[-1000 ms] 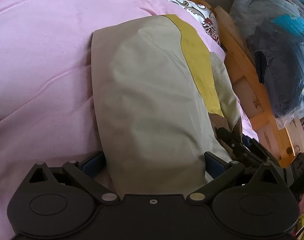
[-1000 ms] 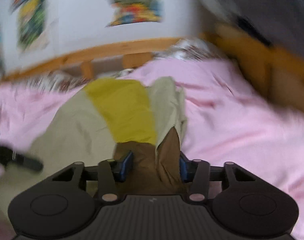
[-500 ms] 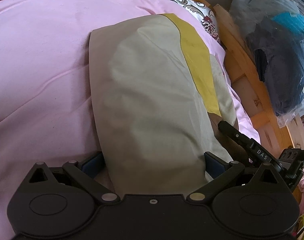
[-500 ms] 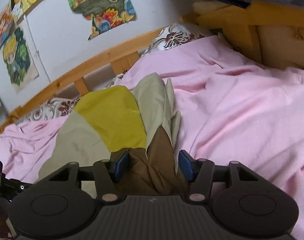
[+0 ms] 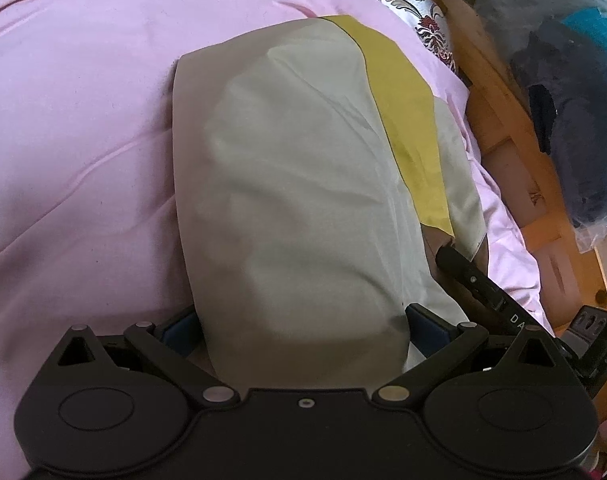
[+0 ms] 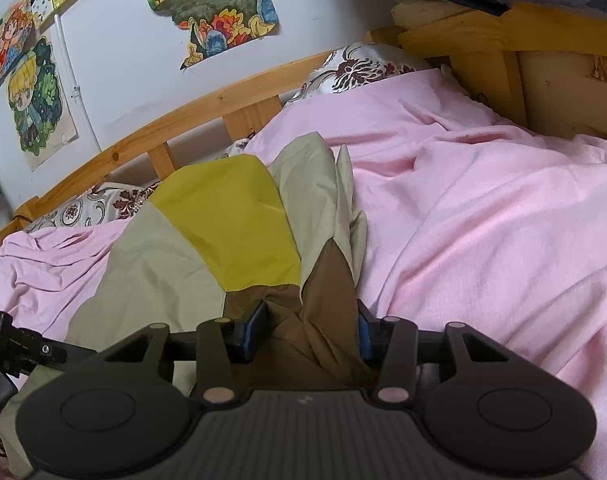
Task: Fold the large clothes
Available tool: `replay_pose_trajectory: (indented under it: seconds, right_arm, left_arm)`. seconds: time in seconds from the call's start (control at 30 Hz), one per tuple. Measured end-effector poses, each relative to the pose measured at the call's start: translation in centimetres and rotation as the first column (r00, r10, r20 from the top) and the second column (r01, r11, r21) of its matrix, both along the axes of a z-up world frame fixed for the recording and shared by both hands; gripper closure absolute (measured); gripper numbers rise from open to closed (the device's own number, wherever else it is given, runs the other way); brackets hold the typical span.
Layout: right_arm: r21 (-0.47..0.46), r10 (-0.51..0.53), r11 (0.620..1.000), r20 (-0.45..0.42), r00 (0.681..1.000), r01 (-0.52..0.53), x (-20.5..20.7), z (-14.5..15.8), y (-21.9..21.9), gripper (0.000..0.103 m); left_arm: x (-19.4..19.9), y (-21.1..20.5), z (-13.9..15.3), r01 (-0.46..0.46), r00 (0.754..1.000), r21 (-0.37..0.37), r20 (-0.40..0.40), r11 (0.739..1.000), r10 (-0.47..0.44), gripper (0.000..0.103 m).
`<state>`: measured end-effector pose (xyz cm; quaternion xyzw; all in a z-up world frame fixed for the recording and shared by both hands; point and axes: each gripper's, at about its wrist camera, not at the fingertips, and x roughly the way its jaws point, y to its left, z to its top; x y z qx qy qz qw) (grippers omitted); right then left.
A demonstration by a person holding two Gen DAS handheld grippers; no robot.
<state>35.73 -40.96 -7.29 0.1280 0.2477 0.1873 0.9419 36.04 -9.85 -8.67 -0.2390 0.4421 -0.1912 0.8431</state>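
A large garment [image 5: 303, 184] in beige, yellow and brown lies on the pink bed cover [image 5: 75, 128]. My left gripper [image 5: 303, 320] stands open with the beige near edge lying between its blue pads. My right gripper [image 6: 309, 330] is open around the bunched brown part of the garment [image 6: 319, 292], which fills the gap between its pads. In the right wrist view the yellow panel [image 6: 235, 224] and the beige folds run away toward the headboard. The right gripper shows at the lower right of the left wrist view [image 5: 475, 280].
A wooden bed frame [image 6: 207, 108] and patterned pillows [image 6: 355, 68] border the far side. A wooden rail [image 5: 499, 92] with bagged clothes [image 5: 567, 80] beyond it stands to the right. Drawings [image 6: 211, 4] hang on the wall.
The right wrist view has steadied and tipped up toward the wall. The right gripper's jaws have spread a little around the brown part. The left gripper has barely moved.
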Motion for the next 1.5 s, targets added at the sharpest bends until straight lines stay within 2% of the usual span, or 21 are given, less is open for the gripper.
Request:
replay_pose_trajectory:
  seconds: [0.57,0.9,1.0,1.1,1.23,1.5]
  right_arm:
    - [-0.025,0.002,1.0,0.022,1.0,-0.001,-0.2,-0.1,0.3,0.051]
    - [-0.026,0.001,1.0,0.025,1.0,0.0,-0.2,-0.1,0.3,0.058]
    - [-0.019,-0.001,1.0,0.027,1.0,0.002,-0.3,-0.1,0.4,0.061]
    - [-0.012,0.002,1.0,0.039,0.999,-0.001,-0.6,-0.1,0.6,0.07]
    - [0.01,0.006,1.0,0.055,0.998,-0.007,-0.9,0.2,0.5,0.08]
    - [0.031,0.047,0.998,0.128,0.991,-0.051,-2.4,2.3,1.5,0.088]
  left_arm:
    - [0.0,-0.9,0.5,-0.021,1.0,0.032,-0.007,0.999,0.022,0.001]
    - [-0.1,-1.2,0.8,-0.024,1.0,0.052,0.001,0.998,0.024,0.002]
    - [-0.5,-1.5,1.1,-0.025,1.0,0.069,0.019,0.997,0.024,0.006]
    - [-0.9,-1.7,1.5,-0.022,0.999,0.078,0.039,0.997,0.019,0.012]
    - [-1.4,-1.5,2.0,-0.012,0.997,0.082,0.072,0.997,0.006,0.025]
    - [-2.6,-0.5,4.0,-0.002,0.994,0.07,0.113,0.998,-0.006,0.041]
